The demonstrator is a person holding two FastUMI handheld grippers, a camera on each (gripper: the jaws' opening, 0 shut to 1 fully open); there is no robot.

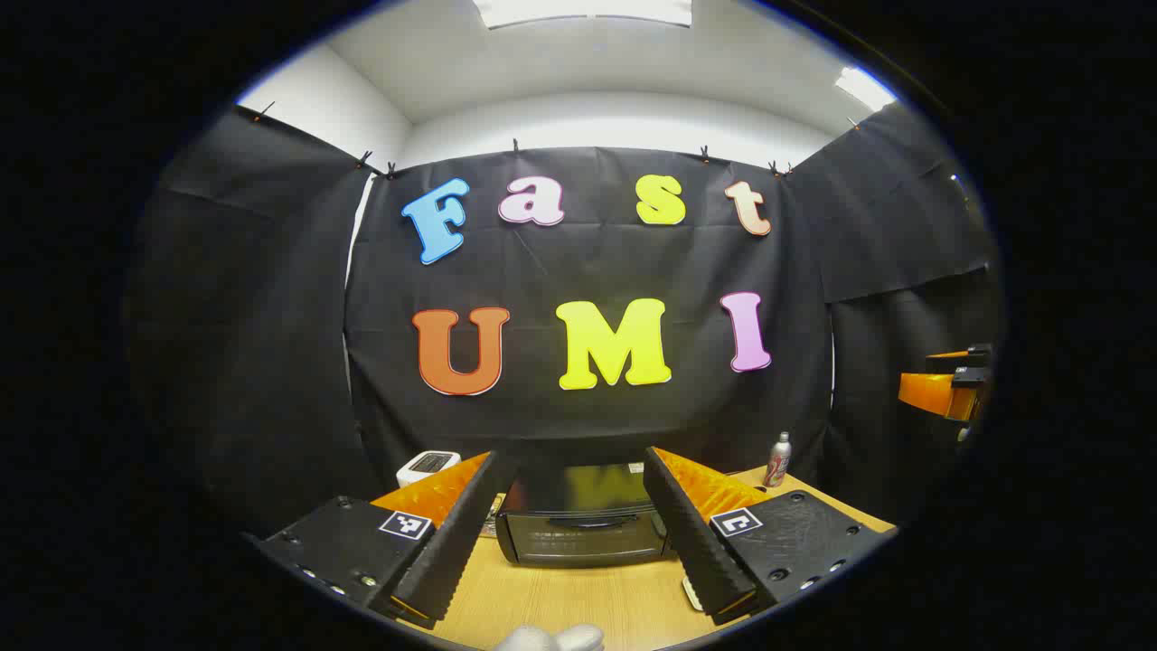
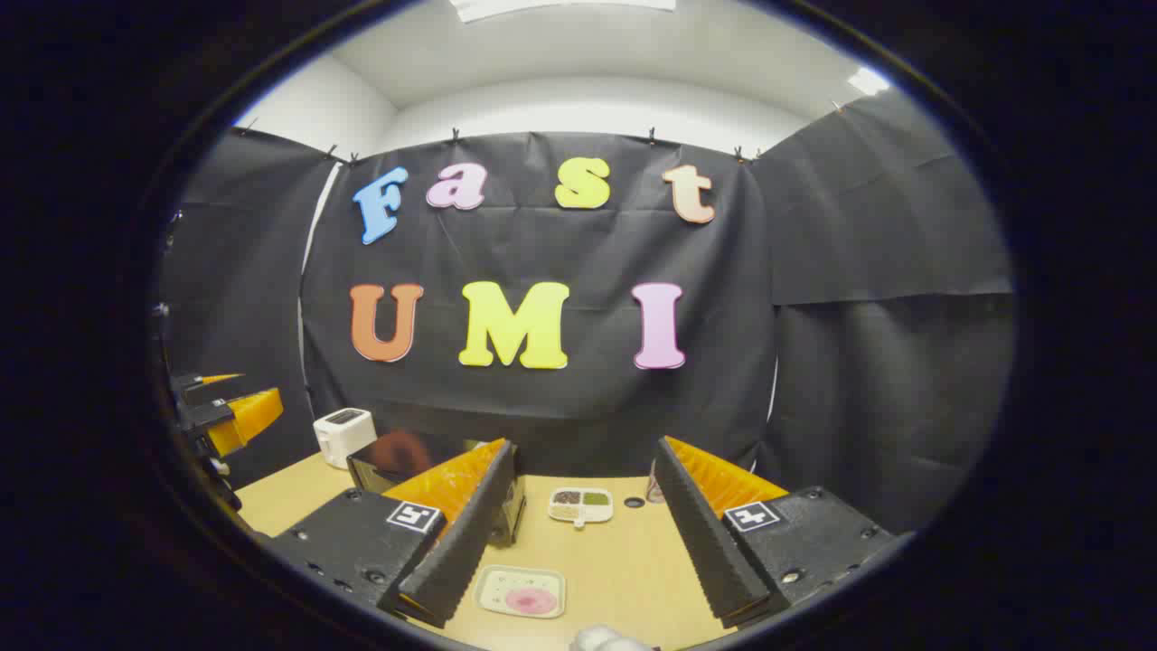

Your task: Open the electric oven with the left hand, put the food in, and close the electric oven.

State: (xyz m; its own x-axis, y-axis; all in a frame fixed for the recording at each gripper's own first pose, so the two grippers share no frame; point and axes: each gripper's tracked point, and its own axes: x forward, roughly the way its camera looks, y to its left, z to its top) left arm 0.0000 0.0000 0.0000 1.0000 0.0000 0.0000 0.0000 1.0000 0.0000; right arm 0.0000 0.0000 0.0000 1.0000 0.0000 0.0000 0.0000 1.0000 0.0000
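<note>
Oven (image 1: 583, 520) door sits closed at the bench's (image 1: 578, 606) far edge; left gripper (image 1: 569, 533), spread wide and empty, should approach its handle squarely.

Both views level, facing shared back wall (image 1: 587, 407)

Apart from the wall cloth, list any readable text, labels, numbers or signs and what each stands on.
No text reads clearly.
The square markers on the left gripper and right gripper: black-and-white patterns, not words.
The can, its label: too small to read.
The toaster, its top panel: too blurred.
The oven, its front: no legible marking.
</note>
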